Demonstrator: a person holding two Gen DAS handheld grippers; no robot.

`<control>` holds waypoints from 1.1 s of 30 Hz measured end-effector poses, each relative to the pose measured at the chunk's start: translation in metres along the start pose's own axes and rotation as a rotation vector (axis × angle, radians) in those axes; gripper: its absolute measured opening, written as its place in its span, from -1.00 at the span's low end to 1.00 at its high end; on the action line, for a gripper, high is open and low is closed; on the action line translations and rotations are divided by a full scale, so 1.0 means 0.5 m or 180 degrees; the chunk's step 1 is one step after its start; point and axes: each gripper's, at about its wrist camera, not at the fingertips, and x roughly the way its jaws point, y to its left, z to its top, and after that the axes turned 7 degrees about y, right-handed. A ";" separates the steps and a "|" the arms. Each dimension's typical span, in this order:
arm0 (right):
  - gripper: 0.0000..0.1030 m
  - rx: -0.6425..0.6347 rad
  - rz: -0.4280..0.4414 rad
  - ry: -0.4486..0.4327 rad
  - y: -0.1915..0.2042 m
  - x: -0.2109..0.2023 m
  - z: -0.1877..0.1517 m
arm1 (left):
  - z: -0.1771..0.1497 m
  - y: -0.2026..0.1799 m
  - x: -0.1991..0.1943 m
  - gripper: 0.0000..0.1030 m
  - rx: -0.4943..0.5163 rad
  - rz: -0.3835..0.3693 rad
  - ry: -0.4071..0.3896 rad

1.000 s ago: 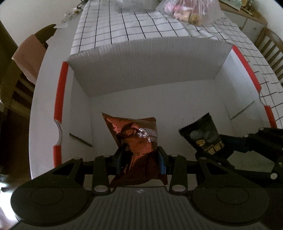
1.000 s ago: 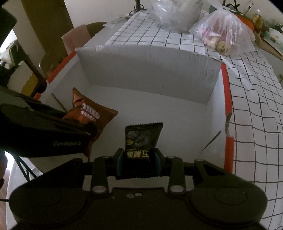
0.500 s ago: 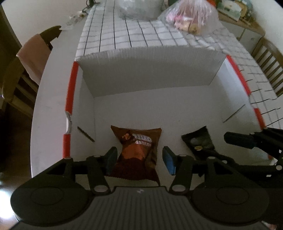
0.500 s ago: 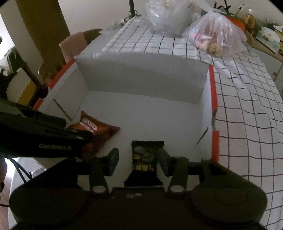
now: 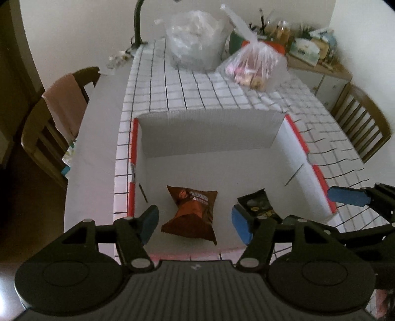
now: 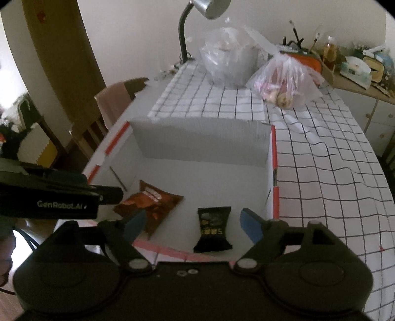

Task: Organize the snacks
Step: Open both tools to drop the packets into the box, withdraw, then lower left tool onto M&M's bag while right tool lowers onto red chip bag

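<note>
A white cardboard box (image 5: 209,133) (image 6: 200,143) with red rim strips sits on the checked tablecloth. A brown snack packet (image 5: 192,214) (image 6: 150,205) lies on its floor at the left. A black snack packet (image 5: 259,206) (image 6: 213,228) lies to its right. My left gripper (image 5: 195,224) is open and empty, raised above the box's near edge over the brown packet. My right gripper (image 6: 191,226) is open and empty, raised above the black packet. Each gripper's arm shows at the edge of the other's view.
Two clear plastic bags of food (image 5: 254,66) (image 6: 229,59) stand on the table beyond the box. A desk lamp (image 6: 197,14) rises at the far edge. Wooden chairs stand at the left (image 5: 54,118) and right (image 5: 363,123). A cluttered sideboard (image 6: 358,71) is at the back right.
Both grippers opened and let their packets go onto the box floor. Both have since pulled back and up, out of the box.
</note>
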 end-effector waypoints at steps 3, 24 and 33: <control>0.72 0.0001 0.0033 -0.0099 0.012 -0.039 -0.018 | -0.021 0.003 -0.036 0.32 0.0014 -0.0043 -0.0102; 0.99 -0.0036 0.0077 -0.0326 0.082 -0.181 -0.196 | -0.216 0.050 -0.171 0.55 0.0011 -0.0273 -0.0401; 1.00 -0.0013 0.0017 -0.0147 0.095 -0.150 -0.293 | -0.313 0.086 -0.146 0.55 -0.0145 -0.0232 -0.0240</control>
